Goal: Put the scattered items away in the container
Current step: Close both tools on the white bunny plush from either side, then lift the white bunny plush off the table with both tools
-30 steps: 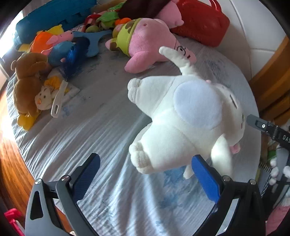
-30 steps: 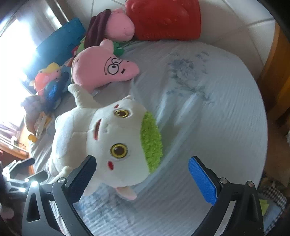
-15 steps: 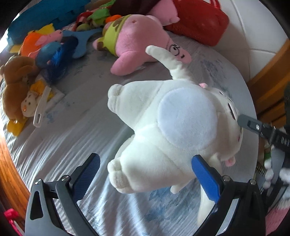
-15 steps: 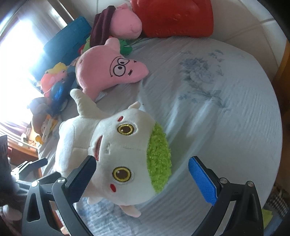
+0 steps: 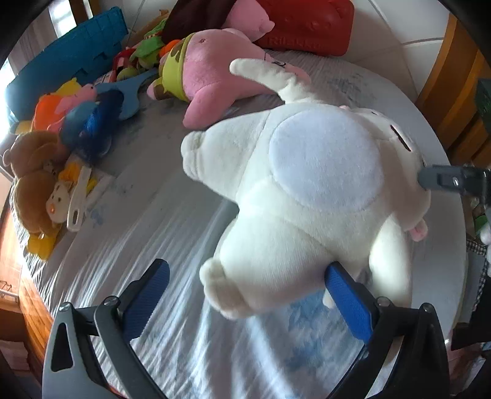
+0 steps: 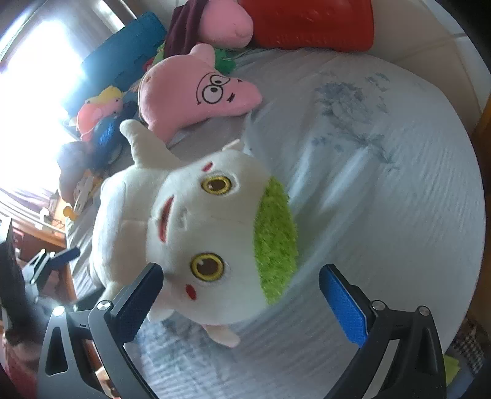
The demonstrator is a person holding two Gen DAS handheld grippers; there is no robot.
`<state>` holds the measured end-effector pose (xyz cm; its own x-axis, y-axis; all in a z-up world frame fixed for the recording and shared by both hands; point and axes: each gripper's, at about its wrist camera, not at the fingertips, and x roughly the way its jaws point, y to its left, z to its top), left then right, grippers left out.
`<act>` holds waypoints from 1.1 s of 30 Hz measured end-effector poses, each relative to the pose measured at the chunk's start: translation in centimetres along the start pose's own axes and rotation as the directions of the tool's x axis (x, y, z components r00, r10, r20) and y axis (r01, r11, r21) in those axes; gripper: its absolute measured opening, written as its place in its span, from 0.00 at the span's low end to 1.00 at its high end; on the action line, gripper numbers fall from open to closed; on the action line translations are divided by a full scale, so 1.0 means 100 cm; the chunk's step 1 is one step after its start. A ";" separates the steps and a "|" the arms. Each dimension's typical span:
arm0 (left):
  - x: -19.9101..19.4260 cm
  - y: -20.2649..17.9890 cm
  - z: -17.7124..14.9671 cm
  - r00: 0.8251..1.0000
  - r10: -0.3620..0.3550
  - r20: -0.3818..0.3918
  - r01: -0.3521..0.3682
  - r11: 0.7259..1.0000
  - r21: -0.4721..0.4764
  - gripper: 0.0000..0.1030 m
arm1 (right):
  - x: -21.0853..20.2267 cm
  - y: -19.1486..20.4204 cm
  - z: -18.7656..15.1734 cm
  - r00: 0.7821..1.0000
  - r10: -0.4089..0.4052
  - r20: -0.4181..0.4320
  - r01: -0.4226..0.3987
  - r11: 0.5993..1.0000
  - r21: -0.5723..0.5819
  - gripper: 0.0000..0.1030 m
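Observation:
A big white plush point(image 5: 307, 190) with yellow eyes and a green tuft lies on the round bed; its face shows in the right wrist view point(image 6: 208, 233). My left gripper point(image 5: 245, 294) is open, with the plush's legs between its jaws. My right gripper point(image 6: 242, 294) is open around the plush's head from the other side. A right fingertip point(image 5: 435, 178) shows at the plush's head in the left wrist view. The left gripper shows small at far left in the right wrist view point(image 6: 52, 261). A red basket point(image 5: 303, 27) lies at the back of the bed.
A pink star plush point(image 5: 214, 73) lies just behind the white one. A pile of small plush toys point(image 5: 61, 138) and a blue basket point(image 5: 67, 61) sit at the left. A pink pig plush point(image 6: 227, 21) leans on the red basket. The bed's edge point(image 5: 36, 276) drops off near left.
Both grippers have moved in closer to the white plush, which now fills more of each view. The left jaws now flank its legs, the right jaws its head. Both stay open.

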<state>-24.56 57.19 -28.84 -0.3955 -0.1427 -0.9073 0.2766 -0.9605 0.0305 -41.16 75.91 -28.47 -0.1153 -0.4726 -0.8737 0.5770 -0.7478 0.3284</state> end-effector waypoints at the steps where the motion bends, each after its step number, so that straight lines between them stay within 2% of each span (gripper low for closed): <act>1: 0.001 0.001 0.001 1.000 -0.002 0.005 0.002 1.000 -0.002 1.00 | 0.001 -0.003 -0.002 1.000 -0.006 -0.005 0.006 1.000 0.003 1.00; 6: 0.008 0.006 0.006 0.999 -0.035 0.022 0.035 0.999 -0.002 1.00 | 0.007 -0.017 -0.003 0.999 0.038 -0.011 -0.037 0.997 0.065 1.00; 10: 0.008 0.010 0.004 0.999 -0.033 0.025 0.033 0.999 -0.010 1.00 | 0.013 -0.012 -0.007 0.996 0.085 -0.024 -0.084 0.996 0.043 1.00; 13: 0.009 0.008 0.001 0.999 -0.031 0.023 0.031 1.000 -0.001 1.00 | 0.024 -0.010 -0.010 0.995 0.091 -0.047 -0.090 0.995 0.033 1.00; 16: 0.004 0.011 -0.003 0.998 -0.051 0.031 0.051 0.999 -0.007 1.00 | 0.027 -0.011 -0.009 0.994 0.109 -0.010 -0.109 0.993 0.054 1.00; 19: 0.003 0.010 -0.012 0.999 -0.034 0.021 0.034 0.999 0.015 1.00 | 0.022 -0.010 -0.011 0.993 0.114 0.033 -0.115 0.992 0.044 1.00; 23: 0.014 0.006 -0.012 1.000 -0.014 0.006 0.014 0.999 0.032 1.00 | 0.026 -0.013 -0.013 0.990 0.137 0.025 -0.138 0.988 0.063 1.00; 28: 0.025 -0.009 -0.006 1.000 0.015 0.015 -0.017 0.992 0.123 1.00 | 0.017 -0.009 -0.010 0.992 0.122 0.044 -0.124 0.991 0.042 1.00; 33: 0.028 -0.007 0.001 1.000 -0.029 0.013 0.027 0.994 0.109 1.00 | 0.014 -0.015 -0.001 0.990 0.132 0.058 -0.135 0.989 0.057 1.00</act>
<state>-26.02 57.47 -31.38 -0.4144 -0.1181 -0.9024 0.1685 -0.9844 0.0514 -42.15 76.42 -30.22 -0.0851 -0.5937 -0.8001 0.5405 -0.7021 0.4635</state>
